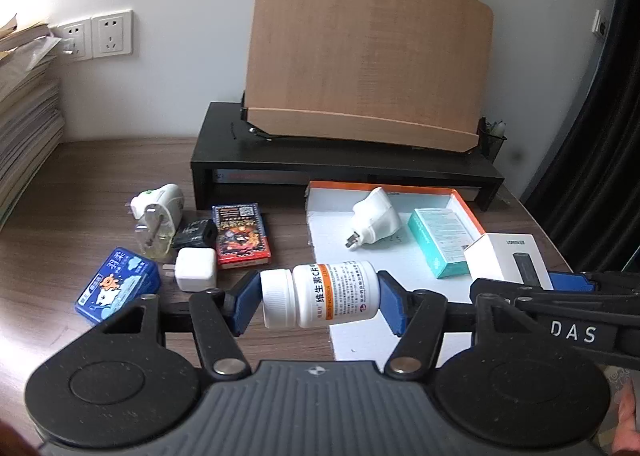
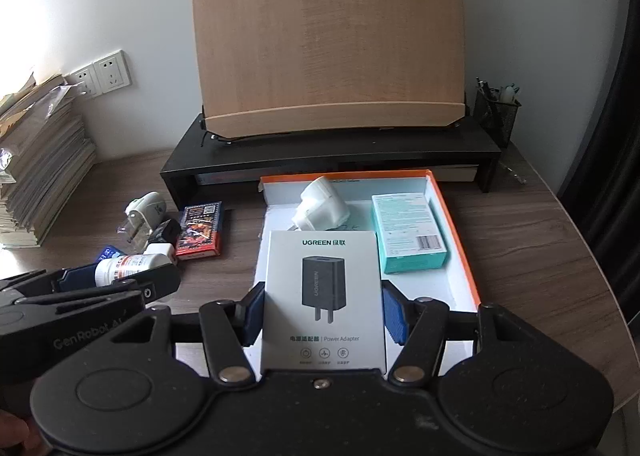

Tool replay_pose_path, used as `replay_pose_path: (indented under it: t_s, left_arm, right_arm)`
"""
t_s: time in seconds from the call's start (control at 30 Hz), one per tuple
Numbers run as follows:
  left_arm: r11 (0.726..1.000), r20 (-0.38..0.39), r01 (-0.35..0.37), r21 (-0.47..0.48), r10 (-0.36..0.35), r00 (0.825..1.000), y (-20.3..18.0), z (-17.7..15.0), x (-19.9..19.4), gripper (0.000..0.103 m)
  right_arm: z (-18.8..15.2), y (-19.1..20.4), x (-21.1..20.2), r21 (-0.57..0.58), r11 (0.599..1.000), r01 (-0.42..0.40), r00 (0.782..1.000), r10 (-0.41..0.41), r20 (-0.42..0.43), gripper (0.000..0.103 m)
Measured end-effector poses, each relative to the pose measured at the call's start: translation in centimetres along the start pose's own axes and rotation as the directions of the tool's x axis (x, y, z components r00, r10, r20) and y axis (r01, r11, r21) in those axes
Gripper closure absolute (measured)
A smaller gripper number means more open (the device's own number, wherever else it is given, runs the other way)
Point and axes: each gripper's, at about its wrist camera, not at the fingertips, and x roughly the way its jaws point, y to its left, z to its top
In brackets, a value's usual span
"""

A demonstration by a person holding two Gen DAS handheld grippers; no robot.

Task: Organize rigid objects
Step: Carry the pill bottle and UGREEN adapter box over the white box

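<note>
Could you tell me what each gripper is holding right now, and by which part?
Left gripper: white pill bottle, clamped end to end, cap and base. Right gripper: UGREEN adapter box, by its two long sides.

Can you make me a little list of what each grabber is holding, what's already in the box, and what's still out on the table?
left gripper: jaws shut on white plastic pill bottle, lying sideways
right gripper: jaws shut on white cardboard charger box
orange-rimmed white tray box: holds white wall plug adapter and teal cardboard box
brown wooden table, still out: blue tissue pack, white cube charger, red card pack, small black adapter, clear-bottomed white plug-in device
</note>
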Motion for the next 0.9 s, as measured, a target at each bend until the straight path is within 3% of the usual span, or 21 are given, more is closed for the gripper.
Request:
replay_pose_path:
  t_s: [0.53,0.9]
  left_arm:
    - [0.999,-0.027,0.029,0.036,-0.028,0.999,-4.6,0.1,3.5,0.040]
    - [0.999,-0.048,0.023,0.038,-0.022,0.999,-6.8,-0.5,5.0,0.040]
  right_arm:
    - [-0.8,-6.3,2.2,0.059,0.998,0.028,1.000,-0.028,-0.014,0.032]
    - [-1.1,-8.3,3.3,0.045,0.999,0.018,0.999,-0.016,-0.033,0.032]
